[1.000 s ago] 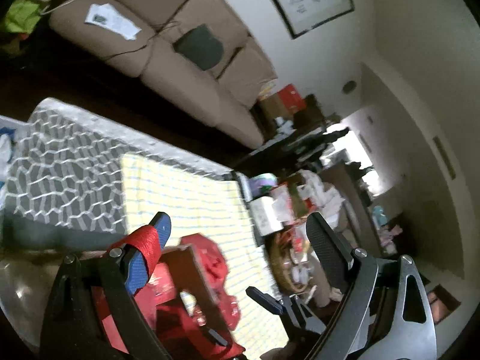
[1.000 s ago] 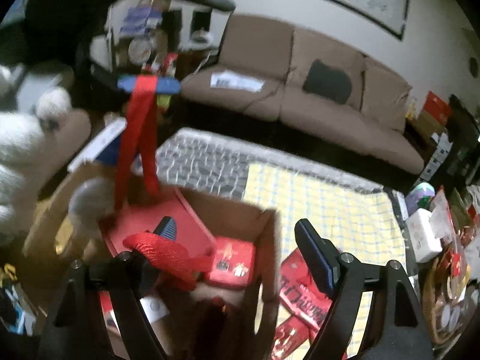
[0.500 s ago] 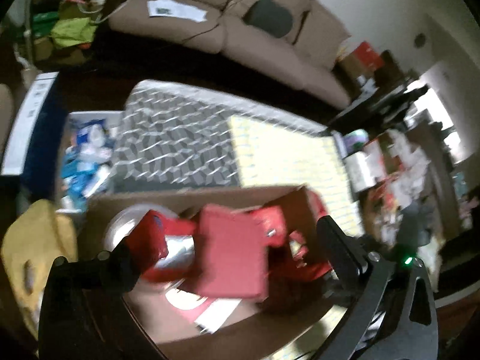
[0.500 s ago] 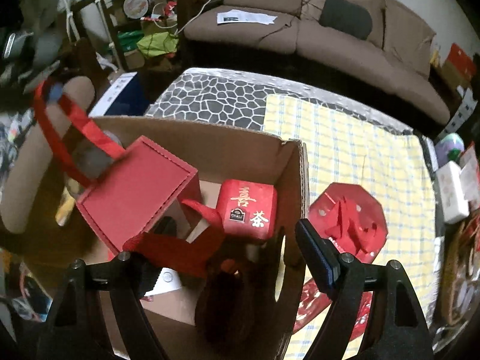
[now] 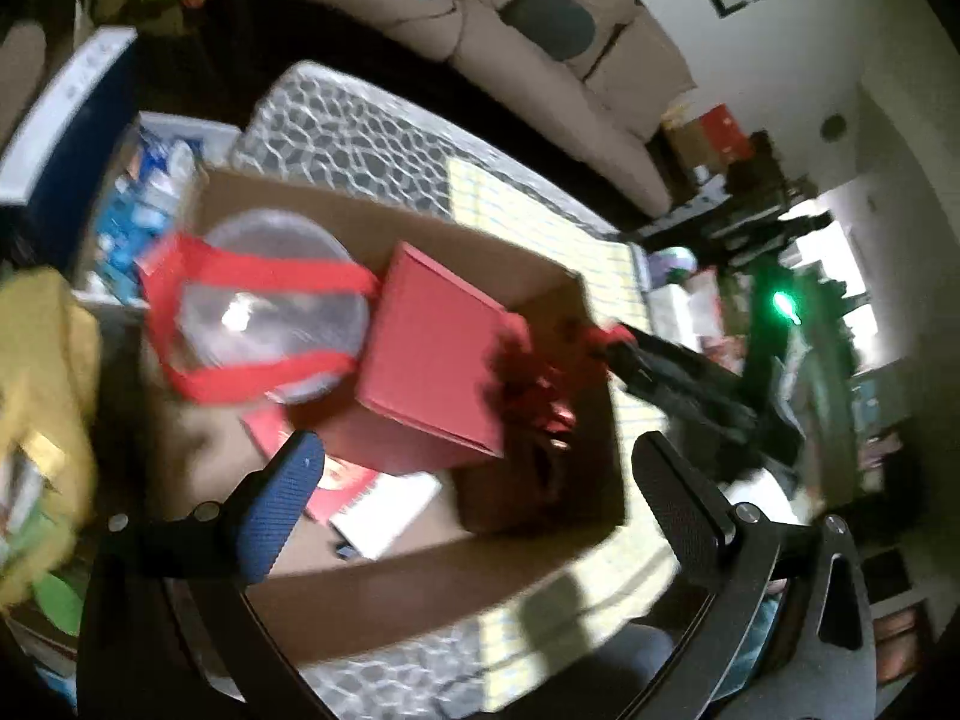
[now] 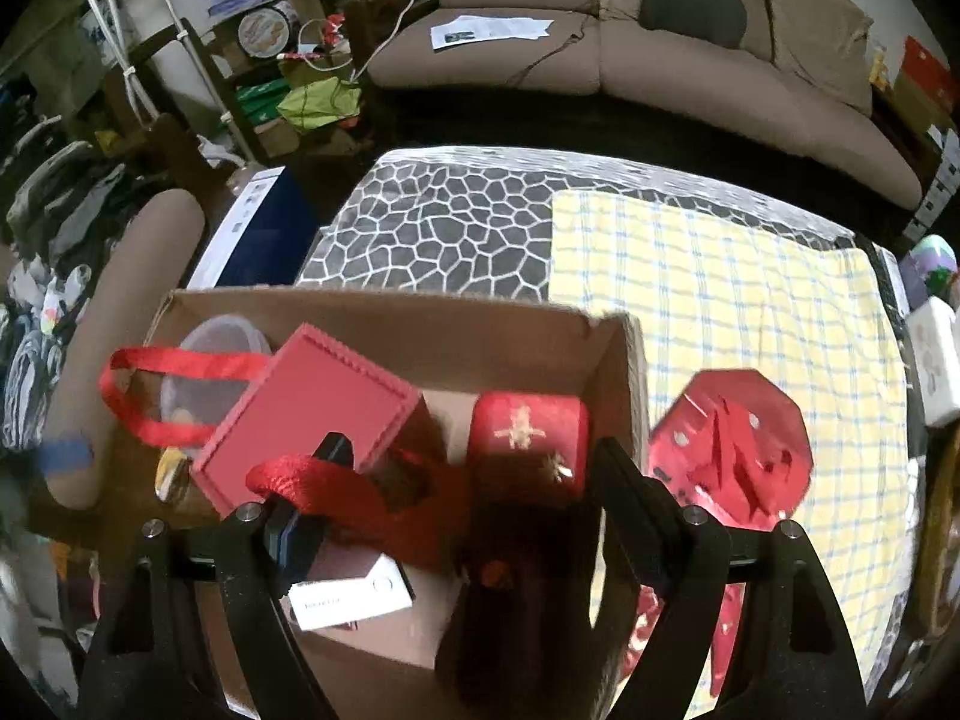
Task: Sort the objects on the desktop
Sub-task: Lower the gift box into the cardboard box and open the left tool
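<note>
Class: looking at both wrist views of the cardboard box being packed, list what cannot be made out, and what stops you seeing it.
- Left wrist view: motion blur smears the red gift bag and cardboard box; any printing is unreadable.
- Right wrist view: the white card has text too small to read.
- Right wrist view: the box floor is hidden by the bag and the right hand-held gripper.
- The left hand-held gripper is empty.

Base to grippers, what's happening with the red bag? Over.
Left gripper jaws just been opening, nothing between them. Right gripper open, red handle hooked over one finger. Red bag in cardboard box. Handle may snag.
</note>
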{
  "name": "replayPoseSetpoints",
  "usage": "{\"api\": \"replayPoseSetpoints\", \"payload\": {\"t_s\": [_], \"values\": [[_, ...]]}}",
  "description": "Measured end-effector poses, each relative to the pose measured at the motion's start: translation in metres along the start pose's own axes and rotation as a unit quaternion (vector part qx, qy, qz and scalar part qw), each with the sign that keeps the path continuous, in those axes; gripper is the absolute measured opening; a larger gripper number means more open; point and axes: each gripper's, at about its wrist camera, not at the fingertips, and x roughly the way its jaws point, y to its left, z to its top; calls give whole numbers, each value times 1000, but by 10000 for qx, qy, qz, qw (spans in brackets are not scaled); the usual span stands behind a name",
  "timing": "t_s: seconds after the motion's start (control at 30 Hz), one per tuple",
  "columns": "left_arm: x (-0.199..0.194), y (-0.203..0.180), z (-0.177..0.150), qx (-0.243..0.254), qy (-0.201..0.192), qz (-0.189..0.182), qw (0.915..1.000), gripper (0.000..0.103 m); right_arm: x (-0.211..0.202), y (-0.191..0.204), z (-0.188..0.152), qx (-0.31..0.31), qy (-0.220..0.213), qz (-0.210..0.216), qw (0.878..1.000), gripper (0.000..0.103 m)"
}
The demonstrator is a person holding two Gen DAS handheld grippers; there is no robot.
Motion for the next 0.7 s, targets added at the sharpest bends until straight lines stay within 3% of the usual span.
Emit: {"api": "replayPoseSetpoints", "payload": {"t_s": [0.2,0.27,0.4,0.47,0.7], "values": [[31,11,-15,-626,-9,-352,9974,99,27,6,17,-233,315,258,9989,74],[42,20,-17,-890,27,-404,9952,92,39,5,20,-269,447,332,9981,70],[56,27,-18,-1145,67,-549,9919,86,57,1,22,-201,659,733,9949,44],[63,27,-18,-1171,66,-523,9917,86,63,1,24,-156,712,950,9928,42],[84,29,-13,-1281,187,-395,9908,87,76,9,29,-320,828,1113,9898,42]]}}
